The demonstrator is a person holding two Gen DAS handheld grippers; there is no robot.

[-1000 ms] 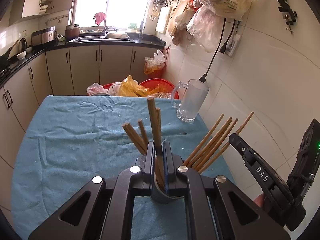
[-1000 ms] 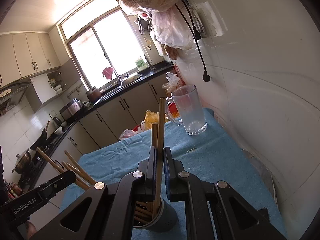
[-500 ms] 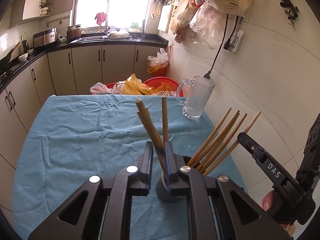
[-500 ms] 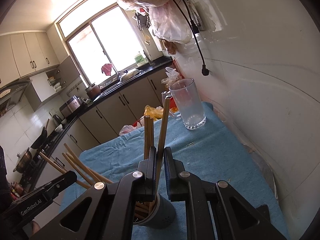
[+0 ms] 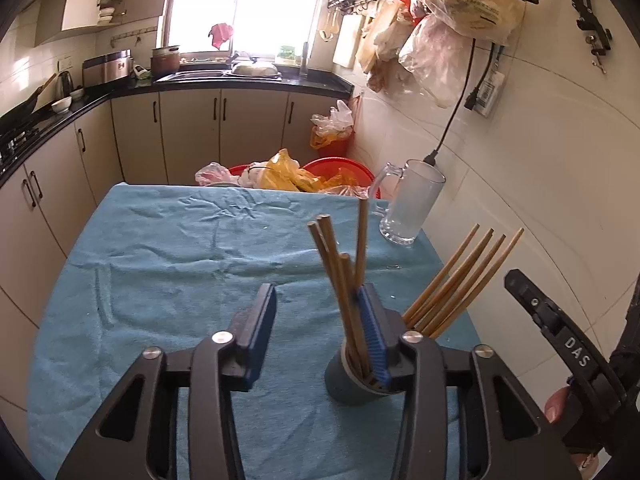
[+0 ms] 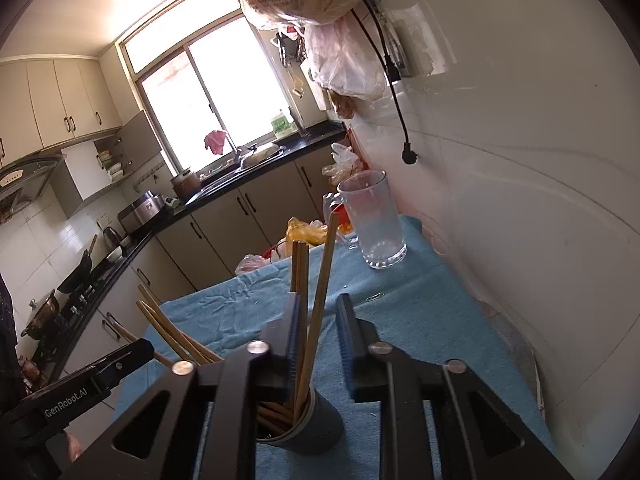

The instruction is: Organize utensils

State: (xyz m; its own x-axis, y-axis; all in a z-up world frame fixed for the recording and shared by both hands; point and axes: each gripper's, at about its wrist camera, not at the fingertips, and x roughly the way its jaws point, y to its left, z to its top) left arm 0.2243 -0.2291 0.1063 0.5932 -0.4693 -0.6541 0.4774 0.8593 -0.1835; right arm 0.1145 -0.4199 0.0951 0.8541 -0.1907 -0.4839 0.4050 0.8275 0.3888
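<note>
A dark grey holder cup (image 5: 352,380) stands on the blue cloth, full of wooden chopsticks (image 5: 344,280). It also shows in the right wrist view (image 6: 312,428) with chopsticks (image 6: 320,300) leaning out of it. My left gripper (image 5: 316,328) is open above the cup, its right finger (image 5: 372,332) beside the chopsticks. My right gripper (image 6: 318,340) is open over the cup, with chopsticks standing loose between its fingers. More chopsticks (image 5: 460,280) fan out to the right of the cup.
A glass mug (image 5: 412,208) stands at the table's far right corner by the tiled wall; it also shows in the right wrist view (image 6: 374,220). Red basins with bags (image 5: 304,176) sit beyond the far edge. The blue cloth (image 5: 168,264) covers the table.
Both grippers have opened and let go of the chopsticks, which now stand in the cup. The left gripper has shifted to the left of the cup.
</note>
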